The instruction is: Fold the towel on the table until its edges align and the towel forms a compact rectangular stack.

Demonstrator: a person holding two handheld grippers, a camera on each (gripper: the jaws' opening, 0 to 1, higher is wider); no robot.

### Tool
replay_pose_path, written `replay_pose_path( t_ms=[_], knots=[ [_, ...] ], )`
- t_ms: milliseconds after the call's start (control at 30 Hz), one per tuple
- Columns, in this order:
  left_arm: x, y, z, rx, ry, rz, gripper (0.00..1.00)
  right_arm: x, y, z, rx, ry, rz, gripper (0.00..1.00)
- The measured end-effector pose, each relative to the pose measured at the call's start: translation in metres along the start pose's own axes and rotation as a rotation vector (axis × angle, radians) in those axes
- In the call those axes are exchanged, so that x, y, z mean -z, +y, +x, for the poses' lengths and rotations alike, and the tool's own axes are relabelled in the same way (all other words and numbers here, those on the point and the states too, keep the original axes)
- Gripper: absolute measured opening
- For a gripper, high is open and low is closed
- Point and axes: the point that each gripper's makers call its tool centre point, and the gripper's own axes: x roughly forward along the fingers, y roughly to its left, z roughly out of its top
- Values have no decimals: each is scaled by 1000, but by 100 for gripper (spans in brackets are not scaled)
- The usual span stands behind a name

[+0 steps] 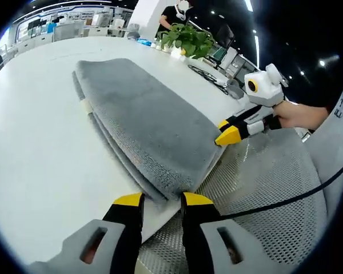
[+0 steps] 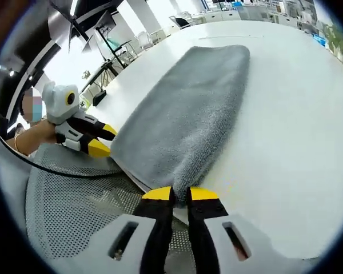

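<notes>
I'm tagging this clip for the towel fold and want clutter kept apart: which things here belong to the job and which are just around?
Belong to the job:
- grey towel, folded
- white table
- left hand-held gripper, at the towel's near corner
- right hand-held gripper, jaws nipping the towel's edge

Just around:
- potted plant
- mesh chair
- black cable

The only writing is on the person's grey sleeve (image 1: 334,142) in the left gripper view, up and to the right of the fingers. It looks like a dark "E" and maybe one more mark. The rest is cut off.
</notes>
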Motion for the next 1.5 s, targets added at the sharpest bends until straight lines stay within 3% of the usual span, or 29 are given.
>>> replay_pose_path(
  t_ms=[133, 367, 500, 633, 700, 833, 933, 1000, 1067, 1100, 1233, 1333, 1500],
  knots=[
    [-3, -4, -1, -1, -12, -14, 24, -10, -1, -4, -10, -14, 64, 2],
    [4, -12, -3, 1, 16, 83, 27, -26, 5, -16, -40, -85, 148, 1],
    [-6, -9, -12, -94, 12, 246, 27, -43, 16, -24, -53, -125, 165, 1],
    [-12, -6, -16, -148, 30, 386, 34, -59, 25, -28, -66, -161, 176, 1],
    [-25, -24, -19, -125, 2, 430, 36, -69, 31, -29, -79, -178, 181, 1],
    [-41, -35, -19, -120, -26, 541, 36, -79, 38, -31, -91, -202, 185, 1],
    [-47, -51, -10, -69, -43, 531, 35, -85, 42, -33, -99, -217, 183, 1],
    [-44, -54, 1, -69, 1, 553, 37, -87, 45, -36, -104, -224, 186, 1],
    [-36, -47, 7, -100, 94, 673, 39, -89, 44, -36, -105, -229, 188, 1],
    [-33, -44, 9, -110, 133, 691, 42, -89, 45, -37, -105, -231, 188, 1],
    [-41, -47, 20, -115, 150, 683, 42, -92, 45, -37, -110, -239, 202, 1],
    [-41, -38, 31, -160, 176, 687, 41, -92, 45, -38, -106, -239, 200, 1],
    [-38, -29, 39, -233, 242, 779, 37, -94, 45, -40, -109, -248, 206, 1]
  ],
)
